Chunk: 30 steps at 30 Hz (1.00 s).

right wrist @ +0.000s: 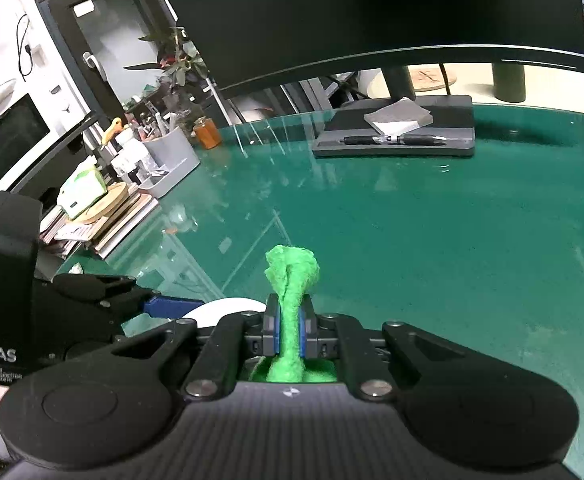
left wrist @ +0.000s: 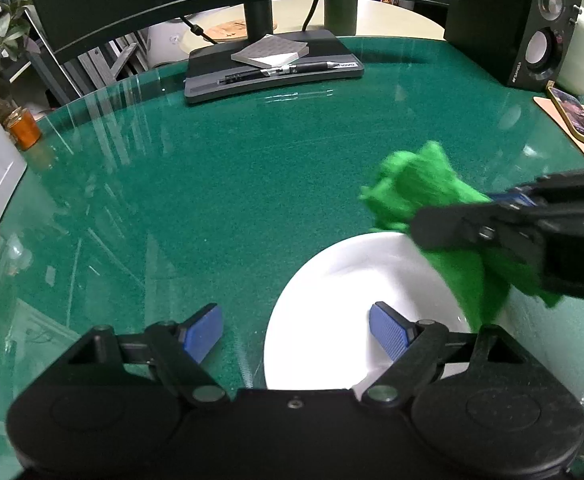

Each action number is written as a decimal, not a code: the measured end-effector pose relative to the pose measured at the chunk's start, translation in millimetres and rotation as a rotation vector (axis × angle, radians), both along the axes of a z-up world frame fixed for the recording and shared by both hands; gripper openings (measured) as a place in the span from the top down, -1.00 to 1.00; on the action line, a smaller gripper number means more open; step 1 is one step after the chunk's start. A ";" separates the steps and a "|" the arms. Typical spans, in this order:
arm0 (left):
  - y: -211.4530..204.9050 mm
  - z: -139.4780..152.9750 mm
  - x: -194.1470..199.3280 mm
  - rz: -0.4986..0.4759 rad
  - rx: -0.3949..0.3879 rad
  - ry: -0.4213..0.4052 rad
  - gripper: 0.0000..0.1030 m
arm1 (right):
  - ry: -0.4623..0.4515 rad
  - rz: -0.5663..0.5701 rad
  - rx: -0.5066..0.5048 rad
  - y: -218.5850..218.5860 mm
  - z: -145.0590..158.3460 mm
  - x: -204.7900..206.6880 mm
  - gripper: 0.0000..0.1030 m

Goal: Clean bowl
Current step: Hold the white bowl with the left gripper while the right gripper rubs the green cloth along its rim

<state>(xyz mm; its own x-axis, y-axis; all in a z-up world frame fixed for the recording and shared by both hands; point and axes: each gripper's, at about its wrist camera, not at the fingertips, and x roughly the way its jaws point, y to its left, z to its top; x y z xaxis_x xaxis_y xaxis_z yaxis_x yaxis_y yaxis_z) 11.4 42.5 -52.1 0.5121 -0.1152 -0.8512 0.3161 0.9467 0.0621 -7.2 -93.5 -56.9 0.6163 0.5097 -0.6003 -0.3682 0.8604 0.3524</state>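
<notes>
Left tongs [left wrist: 295,330] spread astride white bowl [left wrist: 331,300] rim on green table [left wrist: 212,200] — not gripping. Right tongs [right wrist: 290,330] pinching green cloth [right wrist: 292,276] above bowl. Risk: unheld bowl sliding on glass once wiped.

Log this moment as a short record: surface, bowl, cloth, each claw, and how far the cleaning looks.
surface: green glass-topped desk
bowl: white bowl, upright on the desk
cloth: green cloth, bunched, part draped over the bowl's right rim
left claw: left claw open, one pad over the bowl, the other outside its rim, neither pressing
right claw: right claw shut on the cloth
background: monitor stand with pens and a notepad
progress: cloth at the rim; the visible interior looks clean
</notes>
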 end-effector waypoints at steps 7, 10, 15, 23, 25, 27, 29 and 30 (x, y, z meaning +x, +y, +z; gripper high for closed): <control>1.3 -0.4 0.9 -0.001 -0.004 0.001 -0.61 | 0.032 0.016 -0.025 -14.9 5.9 -27.1 0.84; 1.4 -0.5 1.1 0.003 -0.004 0.002 -0.61 | 0.024 0.020 -0.031 -13.2 4.2 -23.8 0.84; 0.8 -0.2 1.4 0.008 -0.002 0.005 -0.63 | -0.005 0.034 -0.039 -3.1 2.1 -7.7 0.83; 1.2 -0.6 0.4 0.004 -0.001 0.005 -0.69 | -0.011 0.050 -0.066 -4.4 2.8 -18.3 0.80; 1.5 -0.8 0.2 0.003 -0.003 0.006 -0.69 | 0.000 0.063 -0.077 -9.1 4.5 -28.9 0.79; 1.6 -0.8 0.3 0.002 -0.004 0.006 -0.69 | 0.002 0.083 -0.092 -9.3 7.1 -34.5 0.79; 1.8 -0.9 0.4 0.003 -0.006 0.007 -0.69 | -0.002 0.104 -0.112 -8.5 9.5 -38.5 0.79; 1.8 -1.0 0.5 0.003 -0.006 0.007 -0.69 | -0.009 0.111 -0.124 -6.7 9.6 -39.6 0.79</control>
<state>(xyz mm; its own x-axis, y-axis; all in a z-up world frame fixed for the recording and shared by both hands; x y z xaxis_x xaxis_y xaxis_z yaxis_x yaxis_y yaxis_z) 12.0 44.3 -53.1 0.5068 -0.1187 -0.8539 0.3135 0.9480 0.0543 -46.8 -100.2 -47.2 0.5658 0.4975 -0.6575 -0.4661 0.8508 0.2427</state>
